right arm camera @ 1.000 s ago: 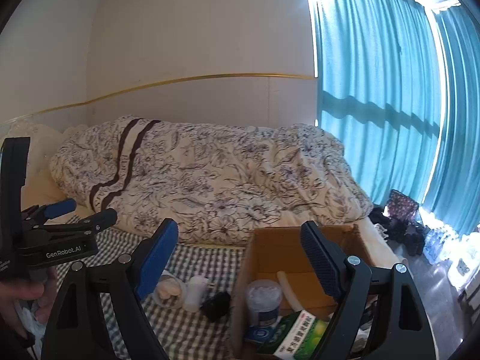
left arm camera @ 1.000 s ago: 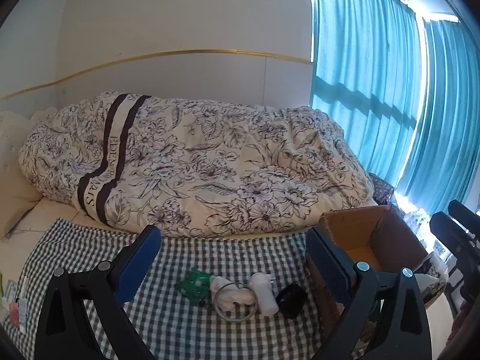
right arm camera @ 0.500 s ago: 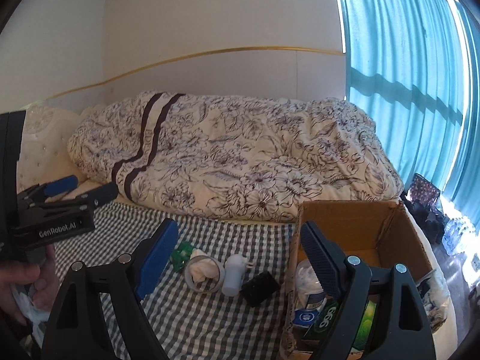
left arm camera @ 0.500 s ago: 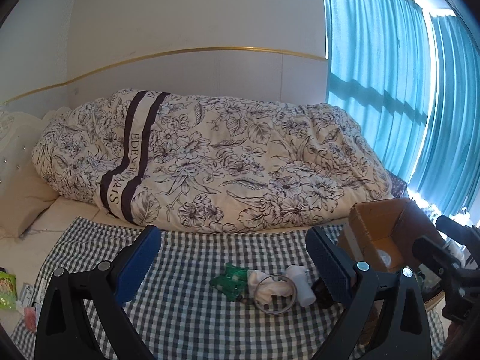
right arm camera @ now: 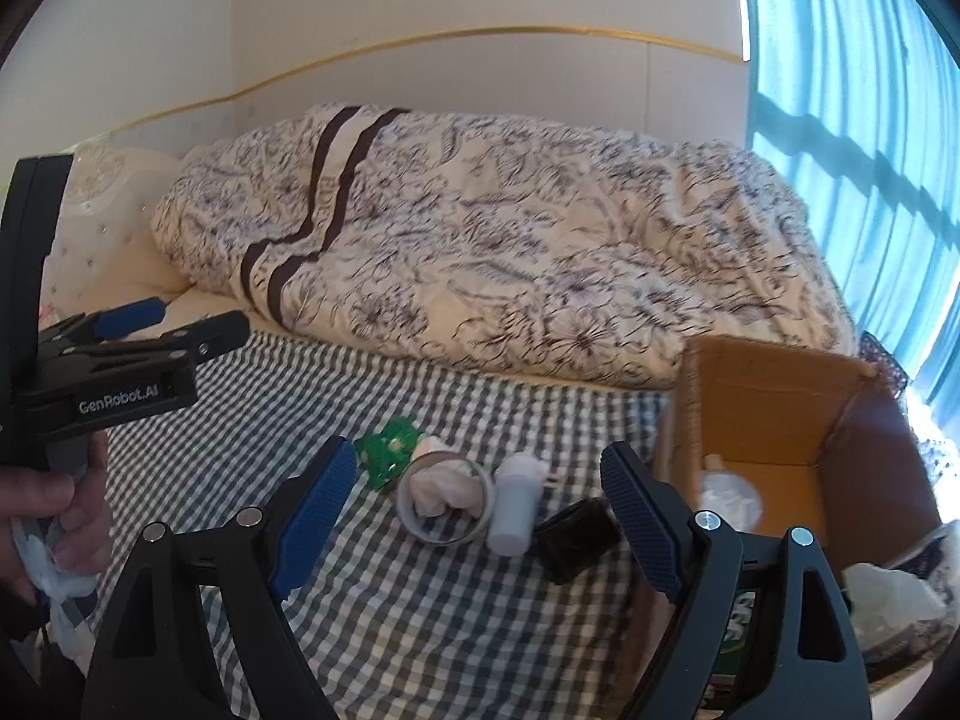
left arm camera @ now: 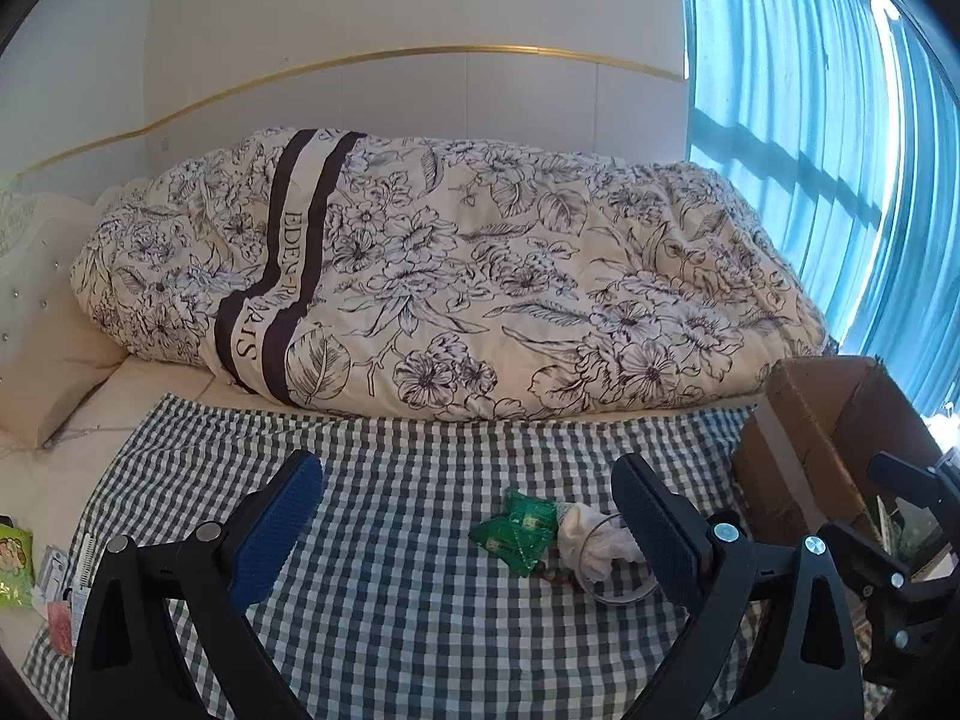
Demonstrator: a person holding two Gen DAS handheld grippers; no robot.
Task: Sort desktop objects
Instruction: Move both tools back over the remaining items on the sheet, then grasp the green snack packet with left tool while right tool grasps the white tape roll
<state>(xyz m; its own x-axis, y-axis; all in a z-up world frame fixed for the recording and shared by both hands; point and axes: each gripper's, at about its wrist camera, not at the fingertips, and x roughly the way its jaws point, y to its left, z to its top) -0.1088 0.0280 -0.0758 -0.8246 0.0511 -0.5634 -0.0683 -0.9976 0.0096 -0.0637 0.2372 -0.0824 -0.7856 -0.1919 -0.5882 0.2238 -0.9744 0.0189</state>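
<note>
On the checked cloth (right arm camera: 420, 612) lie a green packet (right arm camera: 389, 450), a tape ring (right arm camera: 445, 501) stuffed with white tissue, a white bottle (right arm camera: 514, 501) and a black box (right arm camera: 577, 540). My right gripper (right arm camera: 474, 516) hangs open just above and in front of this cluster, holding nothing. The left wrist view shows the green packet (left arm camera: 516, 531) and the tape ring (left arm camera: 606, 552) between the fingers of my left gripper (left arm camera: 468, 522), which is open and empty. The left gripper's body (right arm camera: 120, 372) appears at the left of the right wrist view, held by a hand (right arm camera: 54, 516).
An open cardboard box (right arm camera: 774, 414) stands at the cloth's right edge with items inside. A floral duvet (left arm camera: 468, 282) fills the bed behind. Small packets (left arm camera: 15, 558) lie off the cloth's left edge. Blue curtains (left arm camera: 840, 150) hang at the right.
Both views have swung left and come nearer the cloth. The cardboard box has slid toward the right edge, and the cluster of items now lies between the right gripper's fingers.
</note>
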